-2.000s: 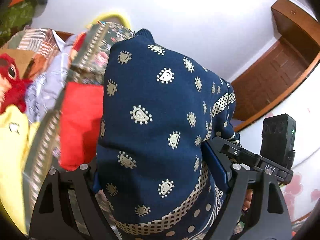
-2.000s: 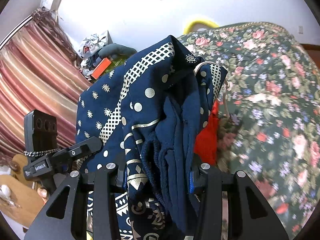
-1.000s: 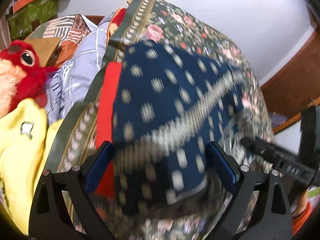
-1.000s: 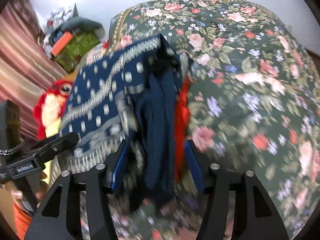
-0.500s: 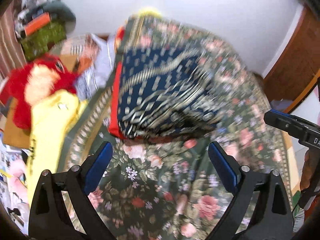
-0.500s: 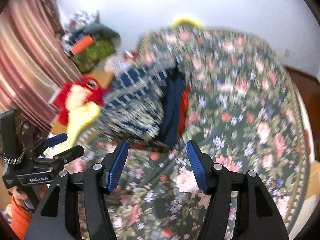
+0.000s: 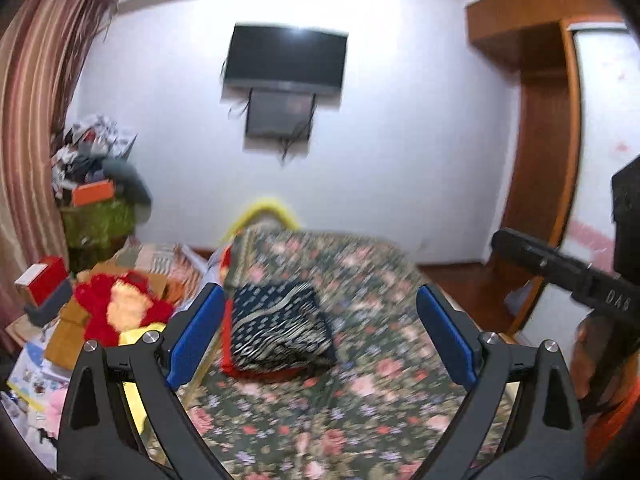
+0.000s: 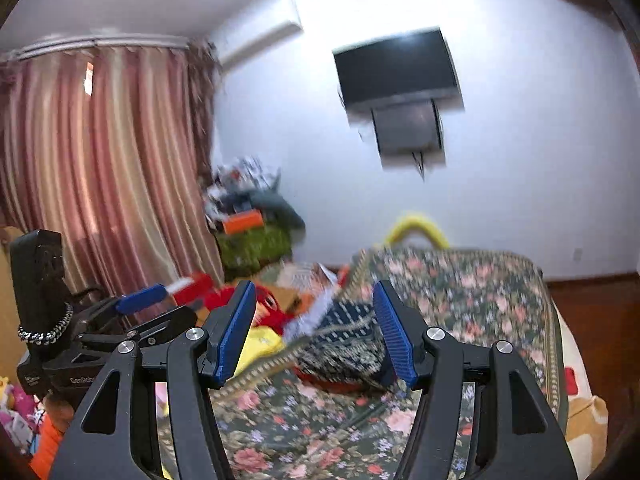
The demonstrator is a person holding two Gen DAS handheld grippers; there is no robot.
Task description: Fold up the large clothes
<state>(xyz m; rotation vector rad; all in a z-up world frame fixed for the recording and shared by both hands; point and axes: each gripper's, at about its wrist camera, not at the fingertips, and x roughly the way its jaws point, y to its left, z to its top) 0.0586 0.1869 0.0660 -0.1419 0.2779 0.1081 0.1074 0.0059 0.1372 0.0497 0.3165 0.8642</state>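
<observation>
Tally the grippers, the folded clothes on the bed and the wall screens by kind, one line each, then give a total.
Grippers: 2, left gripper and right gripper
Folded clothes: 2, navy garment on a red garment
Wall screens: 2, large screen and small screen
Total: 6

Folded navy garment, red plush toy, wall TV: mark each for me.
folded navy garment (image 7: 276,328), left wrist view, middle of its top face
red plush toy (image 7: 120,312), left wrist view, its body
wall TV (image 7: 285,60), left wrist view, screen centre
</observation>
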